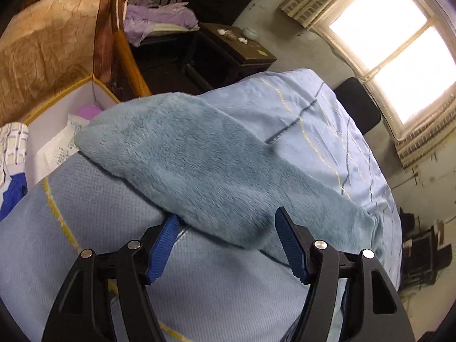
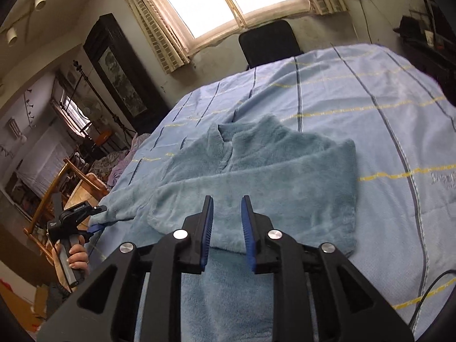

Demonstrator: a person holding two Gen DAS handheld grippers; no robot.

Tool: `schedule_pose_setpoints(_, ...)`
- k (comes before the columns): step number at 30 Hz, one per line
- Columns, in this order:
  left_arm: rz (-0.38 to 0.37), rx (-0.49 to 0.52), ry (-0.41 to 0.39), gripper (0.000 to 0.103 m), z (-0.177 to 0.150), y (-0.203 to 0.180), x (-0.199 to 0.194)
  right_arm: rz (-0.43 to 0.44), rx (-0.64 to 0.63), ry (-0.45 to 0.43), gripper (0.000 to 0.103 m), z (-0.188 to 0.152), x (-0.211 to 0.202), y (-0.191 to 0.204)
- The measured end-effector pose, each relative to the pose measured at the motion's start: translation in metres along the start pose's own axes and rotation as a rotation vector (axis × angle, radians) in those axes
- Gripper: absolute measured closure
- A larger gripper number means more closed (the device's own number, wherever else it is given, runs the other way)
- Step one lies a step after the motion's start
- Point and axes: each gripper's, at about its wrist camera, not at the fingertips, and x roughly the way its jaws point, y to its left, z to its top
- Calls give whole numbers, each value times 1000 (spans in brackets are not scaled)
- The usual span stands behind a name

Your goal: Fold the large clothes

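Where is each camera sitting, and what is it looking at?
Left wrist view: rides on the left gripper, low at the bed's edge, looking across a fluffy blue sleeve toward the window; only its own open fingers show.
Right wrist view: rides on the right gripper, higher up, looking down the fleece top toward the black chair; its open fingers show, plus a hand holding the other gripper.
Both share the fleece top, striped bedcover, window and black chair.

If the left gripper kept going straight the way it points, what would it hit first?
Most likely the fleece sleeve: the left gripper stands open with the sleeve's edge already between its fingers, over the striped bedspread. Exact depth is unclear in the fisheye view.
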Motion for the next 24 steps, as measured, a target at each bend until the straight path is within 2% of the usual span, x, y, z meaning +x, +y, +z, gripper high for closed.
schedule_pose_setpoints(3,-17,0,-15,44,6,1,0,8,23,-4,82,2,10,-7)
schedule_pose_setpoints(5,-1,19,-39,61,10,-1,1,3,37,-11,82,-1,17,-16)
schedule_pose_setpoints(6,6,24,-48,65,11,-1,2,1,43,-12,82,-2,21,-20)
schedule_pose_setpoints(7,16,28,-57,76,13,1,3,-5,52,-7,82,-5,24,-24)
schedule_pose_setpoints(11,21,27,-83,91,16,3,-1,-50,99,46,82,-11,36,-43)
schedule_pose_setpoints(13,27,49,-103,91,15,0,-6,-61,127,66,82,-12,39,-51)
schedule_pose_setpoints(17,101,185,-159,92,9,-28,-19,-40,178,91,82,-13,41,-59)
schedule_pose_setpoints(21,178,342,-217,92,-1,-67,-29,-30,195,81,82,-11,37,-61)
schedule_pose_setpoints(24,189,416,-236,92,-8,-94,-32,-22,212,66,82,-8,32,-65)
